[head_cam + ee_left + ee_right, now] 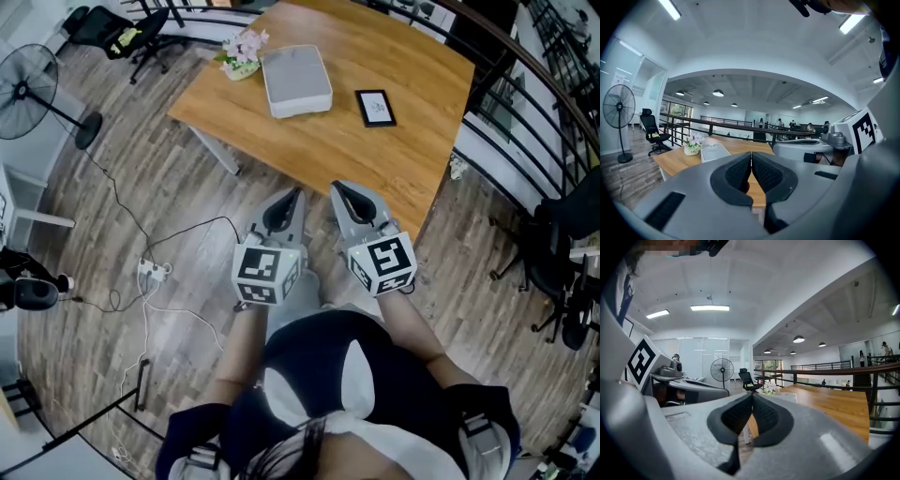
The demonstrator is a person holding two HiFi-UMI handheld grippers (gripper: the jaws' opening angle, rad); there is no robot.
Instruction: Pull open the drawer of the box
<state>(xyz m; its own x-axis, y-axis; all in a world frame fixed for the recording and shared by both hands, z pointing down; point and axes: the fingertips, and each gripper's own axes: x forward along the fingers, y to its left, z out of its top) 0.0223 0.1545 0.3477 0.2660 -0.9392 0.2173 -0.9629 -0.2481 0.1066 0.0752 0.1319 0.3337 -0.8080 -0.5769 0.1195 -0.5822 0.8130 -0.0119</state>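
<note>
A flat white box [296, 80] lies on the wooden table [412, 159] toward its far left; it also shows as a pale slab [713, 151] in the left gripper view. My left gripper [294, 194] and right gripper [339, 190] hang side by side in front of the table's near edge, well short of the box. Both are shut with nothing between the pads: the left gripper [751, 154] and the right gripper [752, 396] each show their dark pads meeting at the tips.
A small pot of pink flowers [243, 52] stands left of the box, a black-framed card [375, 107] to its right. A standing fan [37, 89], an office chair [122, 36] and a power strip with cables [153, 270] are on the floor at left. Black railing [525, 103] runs at right.
</note>
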